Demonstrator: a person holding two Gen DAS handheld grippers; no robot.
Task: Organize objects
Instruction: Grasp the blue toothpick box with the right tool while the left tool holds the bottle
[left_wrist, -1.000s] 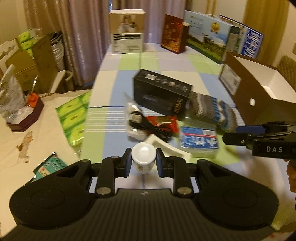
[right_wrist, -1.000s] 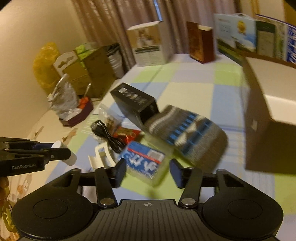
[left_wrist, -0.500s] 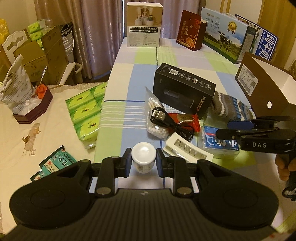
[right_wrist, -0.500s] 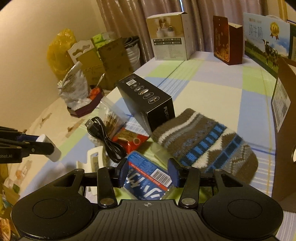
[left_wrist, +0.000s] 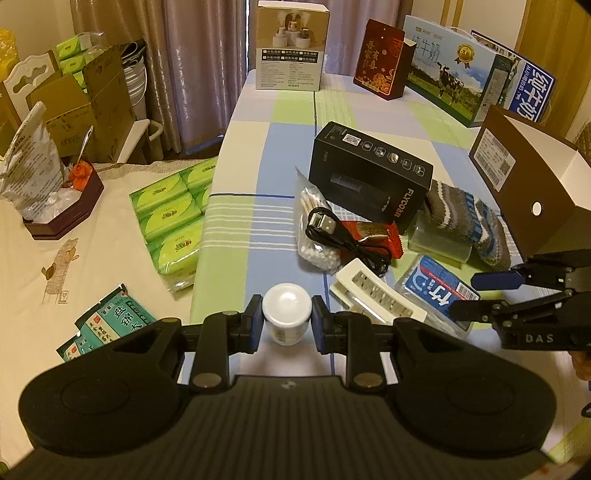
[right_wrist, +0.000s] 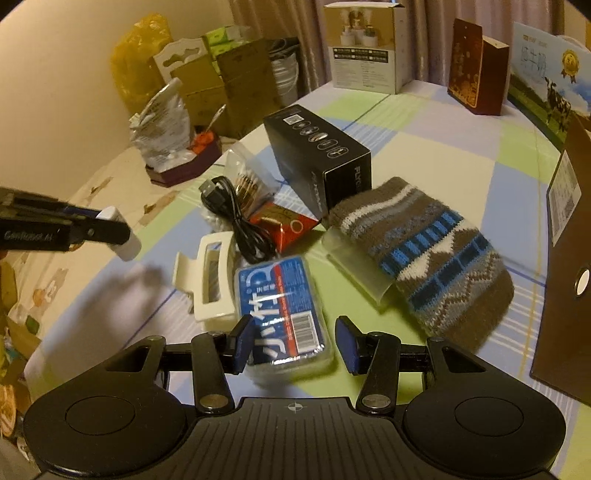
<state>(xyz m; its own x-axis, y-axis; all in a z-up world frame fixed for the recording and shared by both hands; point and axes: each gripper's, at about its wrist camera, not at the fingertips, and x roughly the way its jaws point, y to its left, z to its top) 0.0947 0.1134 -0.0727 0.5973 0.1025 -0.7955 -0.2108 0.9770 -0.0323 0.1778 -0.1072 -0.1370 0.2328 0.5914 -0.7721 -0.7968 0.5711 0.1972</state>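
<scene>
Lowered since earlier, right gripper (right_wrist: 293, 349) now straddles the blue plastic-wrapped pack (right_wrist: 282, 314), jaws wide; left gripper (left_wrist: 286, 325) clamps the small white plastic bottle (left_wrist: 286, 312), ready for placement.

Background stuff: a white box (left_wrist: 289, 46) stands upright at the back. Right of it there's a red box (left_wrist: 382, 61), then a milk carton (left_wrist: 454, 83). Curtains (left_wrist: 192, 55) hang to its left, cardboard boxes (left_wrist: 99, 96) further left, and green tissue packs (left_wrist: 173, 218) well in front of those.
</scene>
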